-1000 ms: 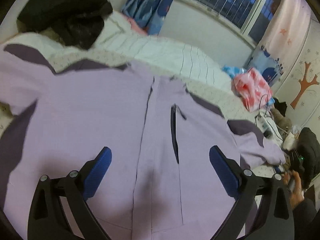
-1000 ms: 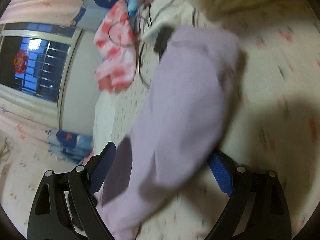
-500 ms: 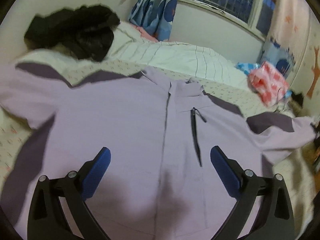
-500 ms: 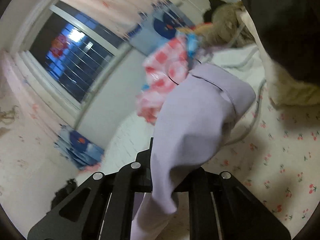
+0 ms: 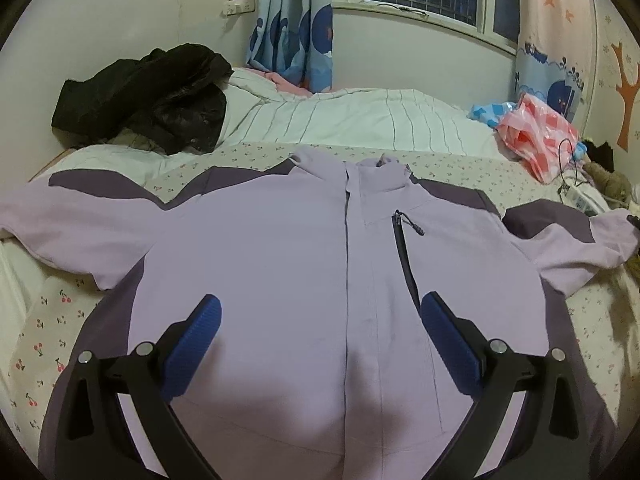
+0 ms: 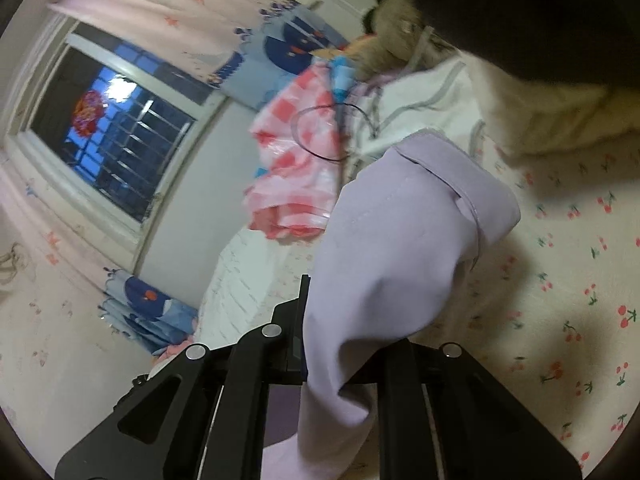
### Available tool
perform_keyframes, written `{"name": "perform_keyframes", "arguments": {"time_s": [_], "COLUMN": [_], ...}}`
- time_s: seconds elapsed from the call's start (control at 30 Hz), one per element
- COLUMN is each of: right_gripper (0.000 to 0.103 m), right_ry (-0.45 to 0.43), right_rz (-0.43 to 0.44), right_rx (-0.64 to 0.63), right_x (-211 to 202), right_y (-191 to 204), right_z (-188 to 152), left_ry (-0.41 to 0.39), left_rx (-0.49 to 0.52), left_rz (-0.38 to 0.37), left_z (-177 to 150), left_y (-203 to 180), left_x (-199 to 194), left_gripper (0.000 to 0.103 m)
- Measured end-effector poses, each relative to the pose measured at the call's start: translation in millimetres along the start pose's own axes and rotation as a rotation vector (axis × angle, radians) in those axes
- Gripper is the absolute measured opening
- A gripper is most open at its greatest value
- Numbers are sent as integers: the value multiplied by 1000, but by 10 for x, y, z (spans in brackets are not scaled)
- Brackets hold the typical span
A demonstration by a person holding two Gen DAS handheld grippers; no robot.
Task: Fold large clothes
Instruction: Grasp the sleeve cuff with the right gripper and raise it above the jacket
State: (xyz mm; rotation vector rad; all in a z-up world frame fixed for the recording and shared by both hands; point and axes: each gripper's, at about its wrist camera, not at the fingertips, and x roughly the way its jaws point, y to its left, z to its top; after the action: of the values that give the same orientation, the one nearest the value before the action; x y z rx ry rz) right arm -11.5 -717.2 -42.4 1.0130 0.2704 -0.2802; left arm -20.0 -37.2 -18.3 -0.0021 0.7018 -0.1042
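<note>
A lilac jacket (image 5: 272, 264) with dark purple panels lies front up and spread out on the bed, its zip running down the middle. My left gripper (image 5: 320, 320) hovers open over the jacket's lower front, nothing between its blue pads (image 5: 200, 336). In the right wrist view my right gripper (image 6: 340, 356) is shut on the jacket's sleeve (image 6: 404, 240), which is lifted off the cherry-print sheet (image 6: 560, 300); the cuff droops ahead of the fingers. That raised sleeve (image 5: 580, 248) also shows at the right edge of the left wrist view.
A black garment (image 5: 152, 96) lies at the bed's far left on a striped white quilt (image 5: 360, 120). A pink checked bag (image 5: 536, 136), cables and a power strip (image 5: 584, 200) sit at the bed's right end. A window and curtains stand behind.
The right gripper closed on the sleeve and lifted it off the sheet. The left gripper stayed open and rolled level, pulling back so more of the jacket shows.
</note>
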Motion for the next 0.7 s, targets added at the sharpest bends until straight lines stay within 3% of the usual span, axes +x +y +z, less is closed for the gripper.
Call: {"name": "perform_keyframes", "arguments": {"time_s": [0.33, 0.7], "right_gripper": [11, 11], "right_ry": [7, 134], "right_rz": [143, 328], "right_rx": [-111, -250], "right_x": [-176, -84], "right_y": [1080, 2417], "right_z": [-53, -673], "left_ry": [-34, -31], "left_rx": [-17, -81], "left_rz": [-28, -51], "left_z": [50, 104], "left_y": [3, 91], "left_x": [-140, -176], "left_gripper": [96, 96]}}
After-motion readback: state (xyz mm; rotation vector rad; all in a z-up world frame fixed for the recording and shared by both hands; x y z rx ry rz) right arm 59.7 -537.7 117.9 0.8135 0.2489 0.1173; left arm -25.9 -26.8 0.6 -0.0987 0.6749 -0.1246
